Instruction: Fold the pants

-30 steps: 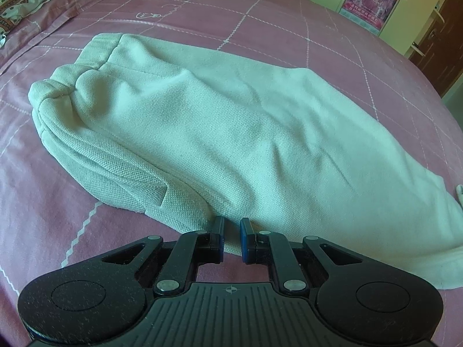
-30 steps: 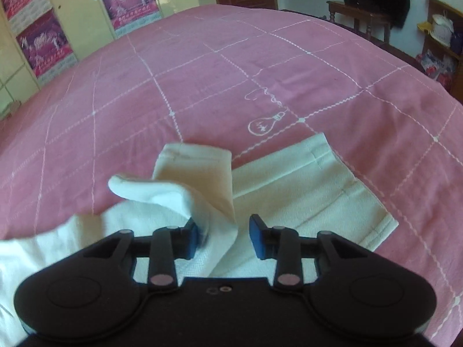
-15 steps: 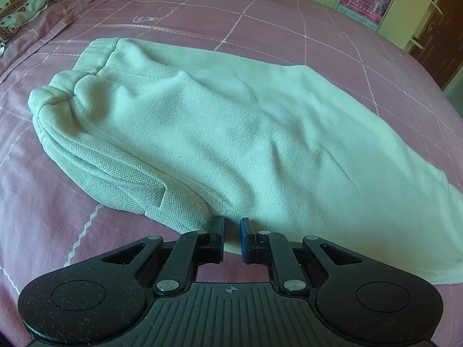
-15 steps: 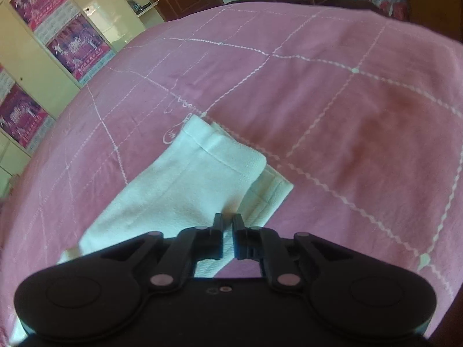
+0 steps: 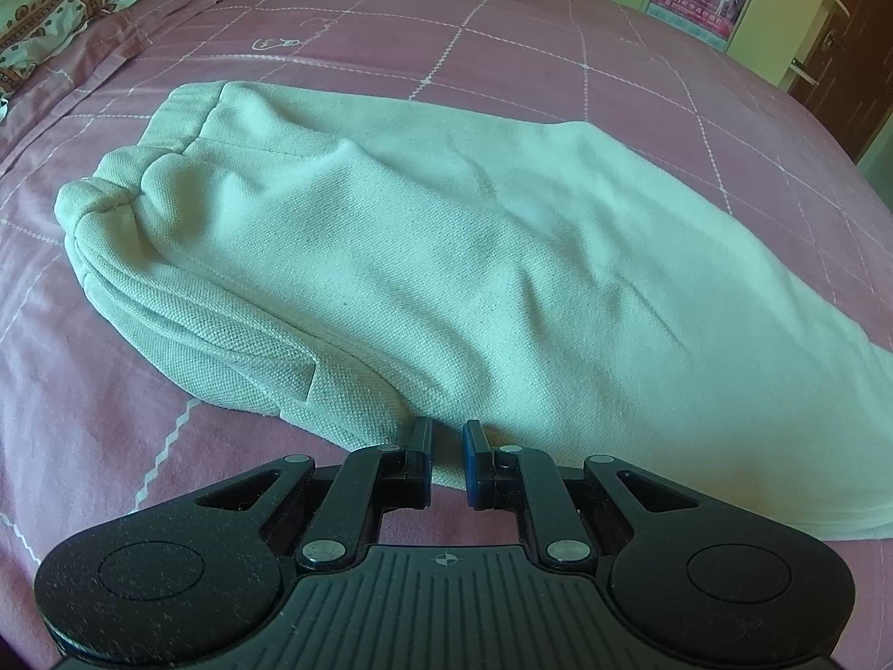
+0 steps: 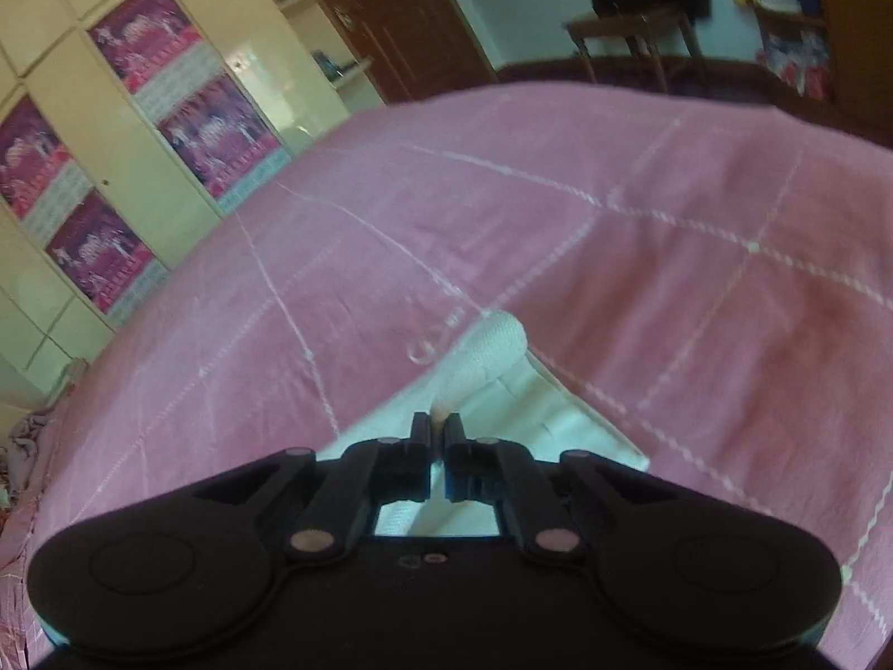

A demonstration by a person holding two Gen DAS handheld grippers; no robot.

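Note:
Pale cream pants lie lengthwise on the pink bedspread, waistband at the left, legs running to the right. My left gripper rests at their near edge, jaws nearly together with a small gap, cloth edge just ahead of the tips. In the right wrist view my right gripper is shut on a pant leg cuff and holds it lifted above the bed; the other cuff lies flat beneath.
A patterned cloth lies at the bed's far left corner. Cream wardrobe doors with pink posters stand beyond the bed. A wooden chair and a dark door stand past the far edge.
My right gripper closed on the pant leg cuff and lifted it off the bed, tilting up. My left gripper stayed at the pants' near edge, shifting only slightly.

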